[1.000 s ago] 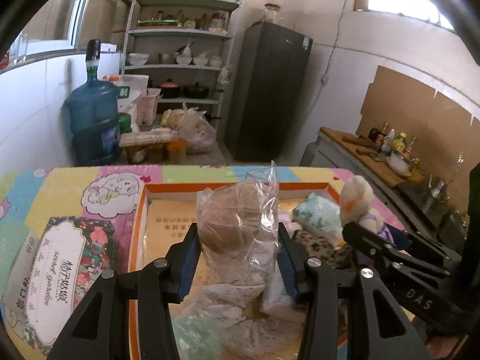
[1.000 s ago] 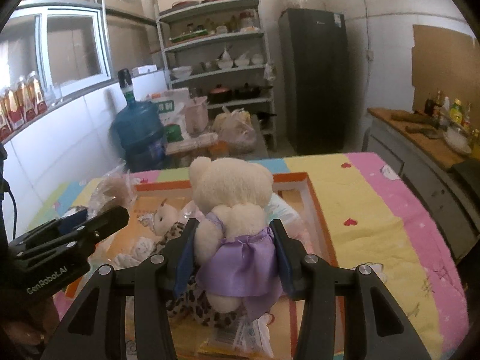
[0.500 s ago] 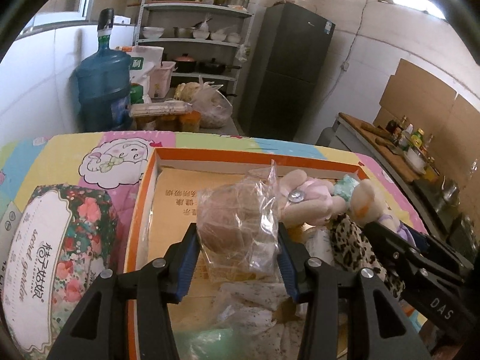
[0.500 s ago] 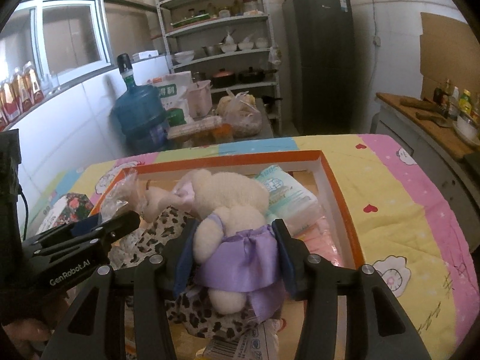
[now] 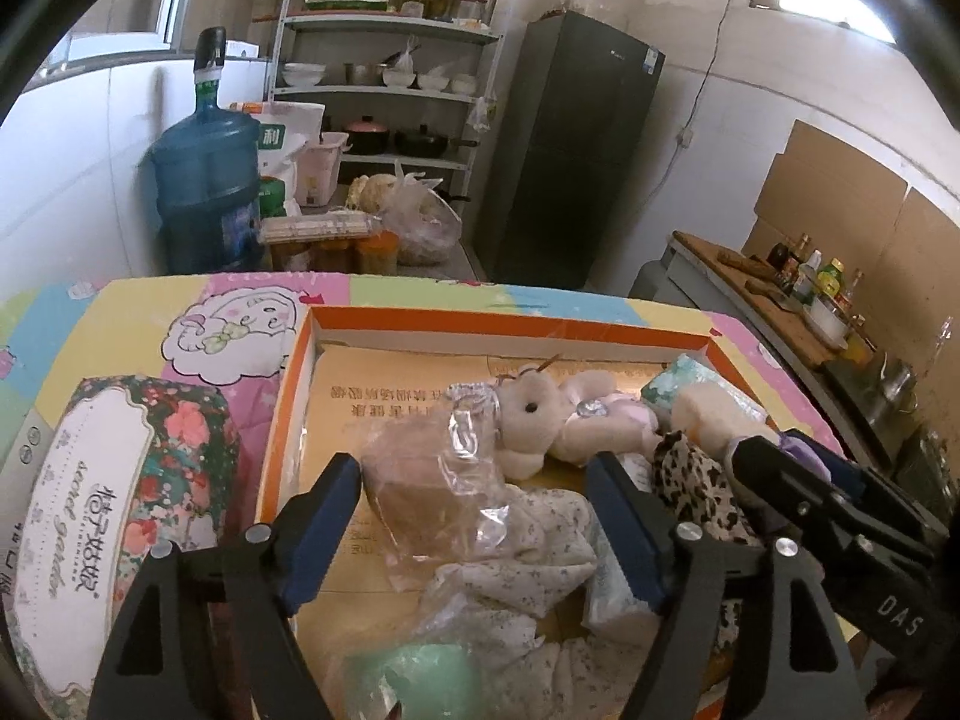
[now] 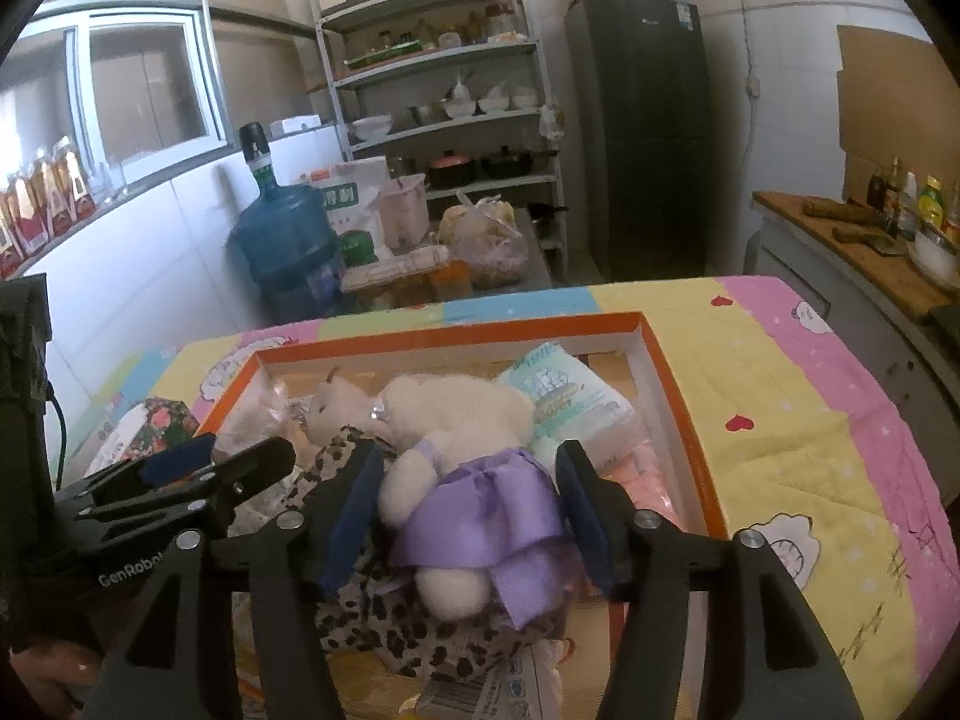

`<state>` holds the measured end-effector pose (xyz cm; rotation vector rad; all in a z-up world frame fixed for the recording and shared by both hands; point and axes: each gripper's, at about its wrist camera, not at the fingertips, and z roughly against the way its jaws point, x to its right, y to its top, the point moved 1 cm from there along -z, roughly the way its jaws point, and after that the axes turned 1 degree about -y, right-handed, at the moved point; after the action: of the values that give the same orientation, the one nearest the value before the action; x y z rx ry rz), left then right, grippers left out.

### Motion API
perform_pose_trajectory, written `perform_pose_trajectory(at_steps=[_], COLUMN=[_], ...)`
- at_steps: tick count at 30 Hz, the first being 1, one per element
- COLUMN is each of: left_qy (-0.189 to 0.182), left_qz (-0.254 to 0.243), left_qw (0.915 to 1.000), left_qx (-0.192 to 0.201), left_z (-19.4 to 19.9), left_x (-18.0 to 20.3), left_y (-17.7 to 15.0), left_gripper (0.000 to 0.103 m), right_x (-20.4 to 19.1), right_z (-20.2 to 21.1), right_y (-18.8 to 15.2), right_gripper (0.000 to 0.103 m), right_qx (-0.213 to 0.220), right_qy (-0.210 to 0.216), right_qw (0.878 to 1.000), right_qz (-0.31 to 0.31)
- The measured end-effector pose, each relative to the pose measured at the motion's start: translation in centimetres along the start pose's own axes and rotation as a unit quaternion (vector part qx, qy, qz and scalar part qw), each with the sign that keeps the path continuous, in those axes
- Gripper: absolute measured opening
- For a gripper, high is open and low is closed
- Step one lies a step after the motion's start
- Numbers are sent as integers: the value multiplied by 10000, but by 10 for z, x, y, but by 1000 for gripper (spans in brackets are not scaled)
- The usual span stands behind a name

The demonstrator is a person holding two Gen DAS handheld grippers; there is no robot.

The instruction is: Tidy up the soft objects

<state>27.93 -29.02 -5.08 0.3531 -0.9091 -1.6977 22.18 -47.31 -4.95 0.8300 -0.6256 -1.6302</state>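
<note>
The left hand-held gripper (image 5: 477, 531) stands wide open over the orange-rimmed box (image 5: 498, 322), its blue pads clear on both sides of a brown soft item in a clear plastic bag (image 5: 429, 492), which lies on the box floor between the fingers. Just beyond that bag, toward the far rim, a small cream plush animal (image 5: 561, 420) lies on its side, and a pale floral cloth (image 5: 531, 558) sits under the gripper's right finger. A floral tissue box (image 5: 114, 516) rests outside the box, to the left of this gripper, on the cartoon-print worktop (image 5: 150, 312). The right hand-held gripper (image 6: 471, 516) is also spread apart; the teddy bear in a purple dress (image 6: 468, 480) lies between its fingers, resting on a leopard-print fabric (image 6: 408, 636) inside the box, and whether either pad touches it I cannot tell. Ahead and to the right of that gripper lies a white and green soft pack (image 6: 567, 399), near the box's far right corner.
</note>
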Motion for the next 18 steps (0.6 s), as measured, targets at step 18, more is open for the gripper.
perform_pose_trajectory(at_steps=[18], left_qy=[74], left_qz=[-98], left_qw=[9984], left_qx=[546], left_z=[61], left_x=[-2], left_y=[-2], left_gripper=[78], right_x=[-5], right_z=[47], right_y=[-3], right_gripper=[67], right_qx=[400], right_qy=[-147], right_qw=[9989], right_qz=[-180])
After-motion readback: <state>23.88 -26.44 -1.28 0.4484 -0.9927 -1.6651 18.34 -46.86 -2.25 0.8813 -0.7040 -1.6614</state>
